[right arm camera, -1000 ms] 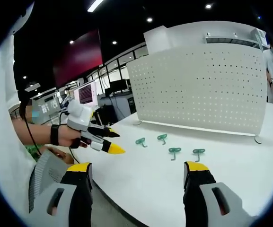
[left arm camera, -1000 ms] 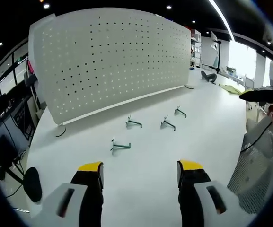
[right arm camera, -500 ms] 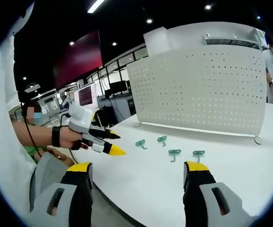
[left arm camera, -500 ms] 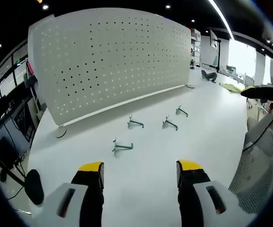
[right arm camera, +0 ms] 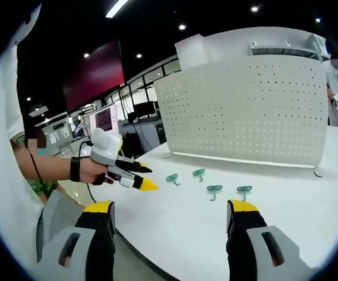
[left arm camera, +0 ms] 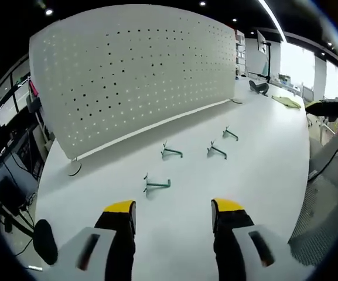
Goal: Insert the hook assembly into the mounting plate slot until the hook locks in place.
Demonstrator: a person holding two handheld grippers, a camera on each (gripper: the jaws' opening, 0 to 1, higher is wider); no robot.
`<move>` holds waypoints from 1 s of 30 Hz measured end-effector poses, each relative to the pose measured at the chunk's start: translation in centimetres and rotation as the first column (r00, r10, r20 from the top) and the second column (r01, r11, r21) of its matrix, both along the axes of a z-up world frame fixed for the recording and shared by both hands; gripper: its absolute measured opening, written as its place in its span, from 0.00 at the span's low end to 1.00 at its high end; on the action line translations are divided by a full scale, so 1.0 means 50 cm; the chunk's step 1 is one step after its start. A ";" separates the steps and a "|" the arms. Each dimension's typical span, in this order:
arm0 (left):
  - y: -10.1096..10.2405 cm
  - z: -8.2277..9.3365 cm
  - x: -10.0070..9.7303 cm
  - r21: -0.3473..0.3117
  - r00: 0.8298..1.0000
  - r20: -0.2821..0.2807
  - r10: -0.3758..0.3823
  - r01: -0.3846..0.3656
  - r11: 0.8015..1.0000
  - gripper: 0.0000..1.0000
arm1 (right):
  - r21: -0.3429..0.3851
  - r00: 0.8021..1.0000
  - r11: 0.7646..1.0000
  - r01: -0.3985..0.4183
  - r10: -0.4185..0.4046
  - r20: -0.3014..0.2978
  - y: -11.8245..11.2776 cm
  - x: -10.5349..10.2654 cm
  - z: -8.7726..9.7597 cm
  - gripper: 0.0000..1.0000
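Several green hooks lie loose on the white table in front of the upright white pegboard (left arm camera: 133,76). In the left gripper view the nearest hook (left arm camera: 157,185) lies just beyond my left gripper (left arm camera: 173,209), which is open and empty. Others lie farther off (left arm camera: 171,152), (left arm camera: 217,151). In the right gripper view the pegboard (right arm camera: 245,111) stands behind the hooks (right arm camera: 214,189), (right arm camera: 244,189). My right gripper (right arm camera: 171,208) is open and empty, short of them. My left gripper (right arm camera: 148,178), held by a hand, points at the hooks from the left.
The table edge (right arm camera: 133,246) runs close under my right gripper, with a grey mesh chair (right arm camera: 54,213) beside it. A pegboard foot (left arm camera: 72,170) rests on the table at the left. Part of my right gripper (left arm camera: 330,108) shows at the far right edge.
My left gripper has moved a little forward toward the hooks, so they sit nearer and lower in its view. Both grippers stay open and empty; the hooks have not moved.
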State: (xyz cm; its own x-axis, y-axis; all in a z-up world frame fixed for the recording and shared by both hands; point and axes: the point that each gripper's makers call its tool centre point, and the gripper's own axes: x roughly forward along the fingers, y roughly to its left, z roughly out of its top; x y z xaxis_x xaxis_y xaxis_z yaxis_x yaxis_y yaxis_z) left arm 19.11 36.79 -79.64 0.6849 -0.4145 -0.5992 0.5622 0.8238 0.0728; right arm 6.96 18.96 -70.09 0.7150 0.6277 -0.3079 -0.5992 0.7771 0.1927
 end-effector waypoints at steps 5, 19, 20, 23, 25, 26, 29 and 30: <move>0.002 -0.016 0.010 -0.007 1.000 -0.016 0.014 -0.014 1.000 0.49 | 0.031 1.000 0.999 0.019 -0.019 -0.001 -0.008 0.006 0.006 0.79; 0.012 -0.036 0.034 0.006 0.999 -0.030 0.037 -0.037 0.999 0.37 | 0.034 1.000 0.999 0.017 -0.016 -0.018 -0.012 0.007 0.006 0.78; 0.015 -0.037 0.038 0.021 0.999 -0.022 0.034 -0.034 0.999 0.36 | 0.033 1.000 0.999 0.014 -0.013 -0.016 -0.011 0.007 0.006 0.78; 0.016 -0.041 0.046 0.029 0.999 -0.026 0.037 -0.036 0.999 0.34 | 0.035 1.000 0.999 0.012 -0.012 -0.016 -0.011 0.008 0.007 0.78; 0.016 -0.045 0.050 0.032 0.999 -0.030 0.036 -0.036 0.999 0.34 | 0.036 1.000 0.999 0.013 -0.013 -0.015 -0.012 0.008 0.008 0.78; 0.014 -0.047 0.050 0.036 0.999 -0.035 0.025 -0.024 0.999 0.33 | 0.034 1.000 0.999 0.015 -0.015 -0.019 -0.014 0.009 0.007 0.78; 0.013 -0.052 0.053 0.041 0.999 -0.046 0.021 -0.019 0.999 0.32 | 0.038 1.000 0.999 0.021 -0.020 -0.019 -0.017 0.009 0.007 0.78; 0.013 -0.051 0.054 0.046 0.999 -0.045 0.018 -0.016 0.999 0.32 | 0.038 1.000 0.999 0.022 -0.021 -0.020 -0.018 0.009 0.006 0.78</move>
State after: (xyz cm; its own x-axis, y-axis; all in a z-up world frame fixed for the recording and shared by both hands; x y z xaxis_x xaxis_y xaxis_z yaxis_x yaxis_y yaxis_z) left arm 21.79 37.41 -82.21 0.6632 -0.3750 -0.6477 0.5520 0.8295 0.0850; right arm 7.40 18.07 -69.81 0.7228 0.6235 -0.2980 -0.5781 0.7818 0.2337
